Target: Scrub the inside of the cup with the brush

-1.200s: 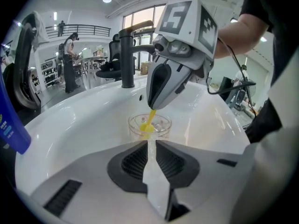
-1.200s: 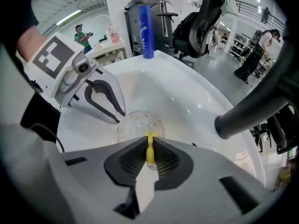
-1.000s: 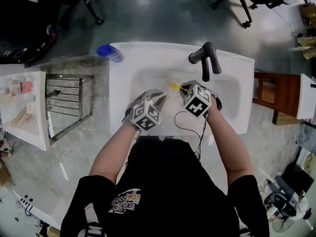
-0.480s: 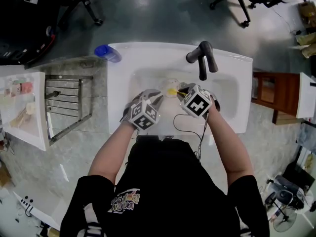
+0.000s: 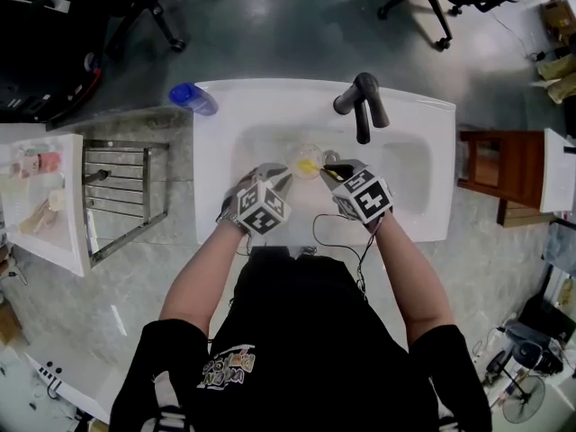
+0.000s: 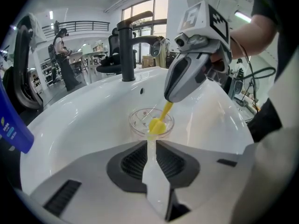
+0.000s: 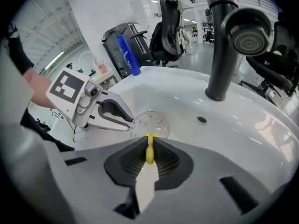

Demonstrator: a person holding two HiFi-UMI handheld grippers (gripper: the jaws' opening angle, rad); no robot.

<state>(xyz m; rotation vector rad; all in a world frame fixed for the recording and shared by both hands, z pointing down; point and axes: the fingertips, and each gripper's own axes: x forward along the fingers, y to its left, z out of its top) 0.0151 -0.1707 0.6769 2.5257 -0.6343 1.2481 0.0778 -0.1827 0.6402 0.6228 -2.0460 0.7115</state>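
White ceramic carries everything here: one sink, with one black faucet at the middle of its rear edge. I count one clear cup, standing in the basin about midway between the side edges, just in front of the faucet's spout. I count one yellow brush. Its head is down inside the cup, and its handle slants up into the right hand-held gripper, whose jaws are clamped on that handle. The left hand-held gripper has its jaws nearly together, pinched on the near wall of the cup at the rim. That makes two grippers, both gripping. One blue bottle stands at the sink's rear left corner, and one metal rack sits beyond the sink's left edge.

In the head view, both sets of jaws are largely covered by the grippers' own bodies, and the cup is only a faint pale ring. Most of the brush handle is buried between the right jaws. The brush head reads only as a yellow lump, so I cannot make out its bristles. The bottle is cut off at the frame edge in the left gripper view.
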